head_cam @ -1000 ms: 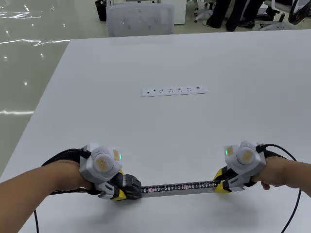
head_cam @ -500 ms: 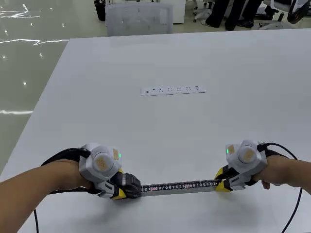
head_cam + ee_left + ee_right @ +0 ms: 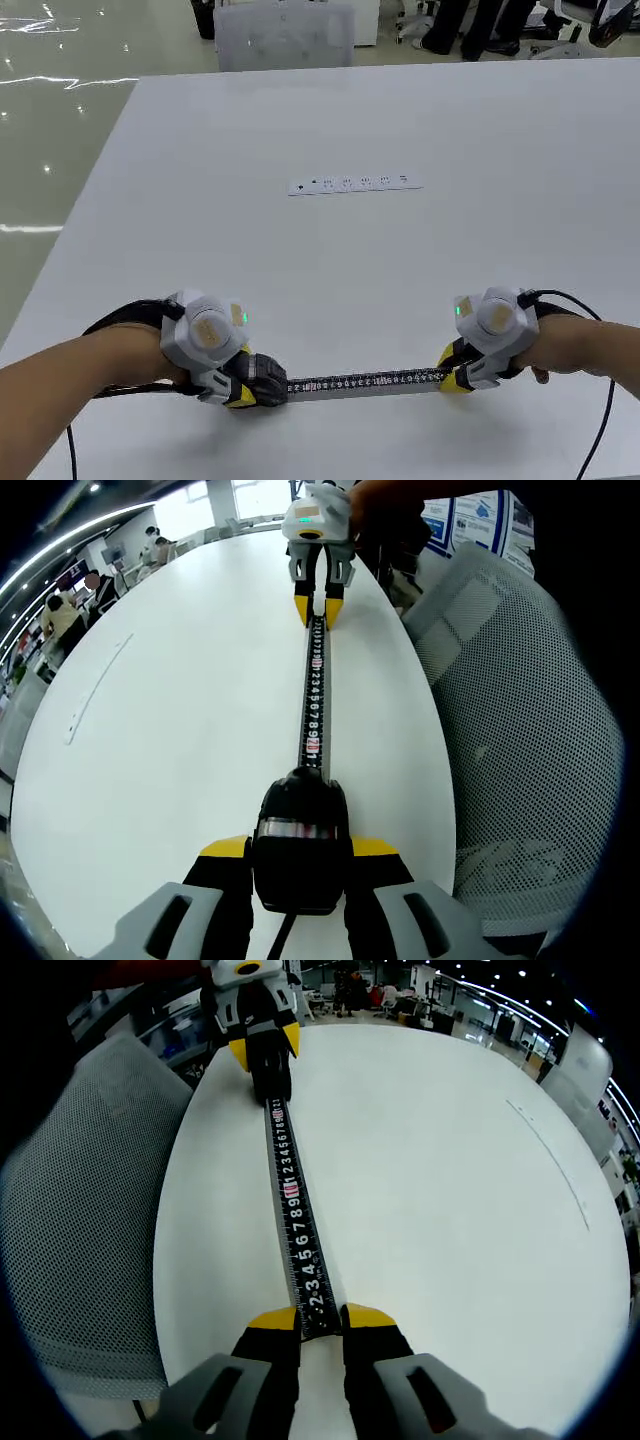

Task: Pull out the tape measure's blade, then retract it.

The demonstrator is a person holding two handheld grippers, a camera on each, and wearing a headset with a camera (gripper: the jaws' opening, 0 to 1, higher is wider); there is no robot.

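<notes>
Near the front edge of the white table [image 3: 400, 120], the left gripper [image 3: 250, 386] lies low on the surface. Its yellow-tipped jaws are pressed against the two sides of the black tape measure [image 3: 265, 380]. The left gripper view shows that grip from behind: the left gripper [image 3: 300, 848] has the tape measure [image 3: 302, 840] wedged squarely between its tips, with the body resting on the tabletop.

From the case the blade [image 3: 365, 381] runs rightward, flat on the table and roughly parallel to its near edge. It is drawn out straight with the numbered face up. In the left gripper view the blade [image 3: 314, 695] stretches away to the right gripper [image 3: 318, 608] at the far end.

The right gripper [image 3: 455, 378] has its jaws closed onto the free end of the blade. In its own view the right gripper [image 3: 320, 1320] pinches the blade [image 3: 295, 1230] at the lowest numbers. The end hook is probably tucked between the tips, but it is hidden there. At the far end of the blade, the left gripper [image 3: 262, 1052] clasps the case.

Farther back on the table, well apart from both grippers, lies a white power strip [image 3: 355, 184]. A grey mesh chair [image 3: 520, 730] stands beside the table edge.
</notes>
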